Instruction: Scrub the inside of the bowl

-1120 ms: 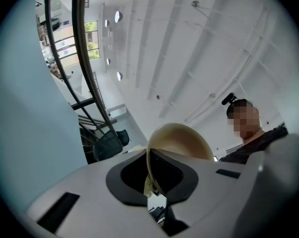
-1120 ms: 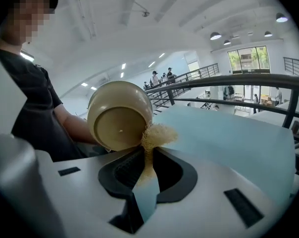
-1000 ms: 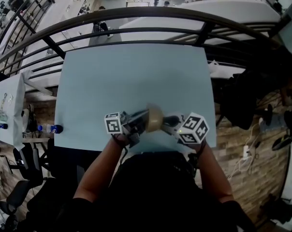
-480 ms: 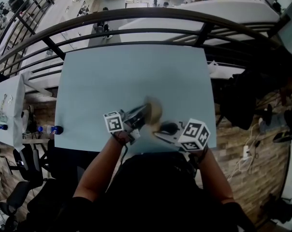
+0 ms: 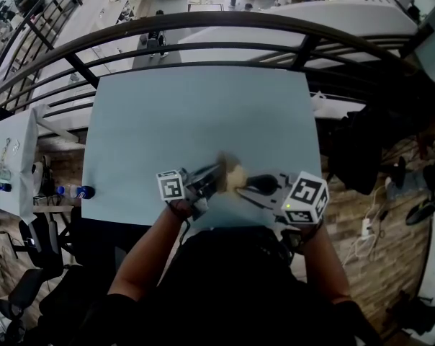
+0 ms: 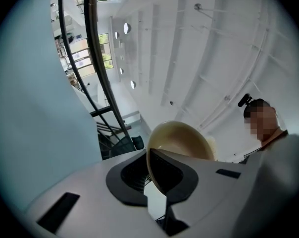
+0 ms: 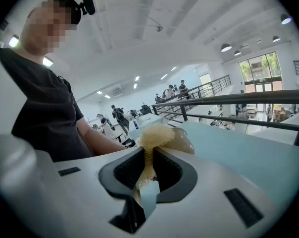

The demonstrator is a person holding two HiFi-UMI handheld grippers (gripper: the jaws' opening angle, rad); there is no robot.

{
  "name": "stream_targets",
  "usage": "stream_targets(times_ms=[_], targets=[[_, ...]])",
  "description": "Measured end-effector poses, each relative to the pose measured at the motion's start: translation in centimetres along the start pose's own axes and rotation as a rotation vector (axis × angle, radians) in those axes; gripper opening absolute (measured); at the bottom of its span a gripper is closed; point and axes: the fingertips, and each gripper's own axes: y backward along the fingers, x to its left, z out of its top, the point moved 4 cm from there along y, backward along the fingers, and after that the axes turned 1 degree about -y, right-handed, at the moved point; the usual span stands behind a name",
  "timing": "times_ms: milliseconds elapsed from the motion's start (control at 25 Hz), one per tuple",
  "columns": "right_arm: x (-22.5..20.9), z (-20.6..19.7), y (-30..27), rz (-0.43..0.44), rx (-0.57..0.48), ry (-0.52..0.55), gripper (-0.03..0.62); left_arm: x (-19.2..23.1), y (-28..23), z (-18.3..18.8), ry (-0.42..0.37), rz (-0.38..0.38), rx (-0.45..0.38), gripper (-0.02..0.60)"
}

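Head view gives us a pale blue bench (image 5: 196, 114) filling the middle of the frame, with a dark curved railing (image 5: 203, 21) across the top. At the lower middle, close to the bench's near edge, we hold the left gripper (image 5: 212, 177) and the right gripper (image 5: 248, 186) with their tips turned toward each other. Between them is the tan bowl (image 5: 230, 169), blurred, with the right gripper's tip just beside it. One marker cube (image 5: 171, 186) shows left of the bowl on the left gripper, and another (image 5: 306, 197) shows at the lower right on the right gripper.

Left gripper view shows the left gripper (image 6: 152, 175) with its jaws drawn narrow and clamped on the rim of the bowl (image 6: 181, 140). The bowl stands tipped up on its edge at the centre of the frame, seen against the white ceiling (image 6: 189, 43). The bench is a pale blue field down the left side.

Right gripper view shows the right gripper (image 7: 148, 170) with its jaws pinching a yellowish, fibrous scrubber (image 7: 157, 132), which bulges out above the pads at the centre of the frame. A blurred tan shape sits just right of the scrubber; we cannot tell for sure whether it is the bowl. The bench spreads across the right half, and our dark shirt (image 7: 35, 108) fills the left.
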Motion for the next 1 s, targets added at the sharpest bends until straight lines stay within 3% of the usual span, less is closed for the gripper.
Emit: stream_targets(times_ms=[200,400,640,800,1000], targets=[[-1.1,1.3,0.8,-0.045,-0.055,-0.014,0.064,-1.6,-0.4,0.1,-0.007,-0.041,0.031,0.005],[-2.9,2.1,1.2,-0.12,-0.087,-0.022,0.063,-2.3,-0.5,-1.3,-0.053,-0.086,0.124,0.005],[-4.4,0.9,0.4,-0.101,-0.064,-0.06,0.063,-5.4,-1.5,-2.2,-0.1,-0.191,0.167,0.005],[-4.8,0.3,0.2,-0.045,-0.075,-0.092,0.063,-7.5,-1.7,-1.0,-0.098,-0.263,0.126,0.005],[-4.8,-1.2,-0.3,-0.028,-0.066,-0.132,0.063,-7.9,-1.7,1.3,-0.071,-0.256,0.031,0.005]])
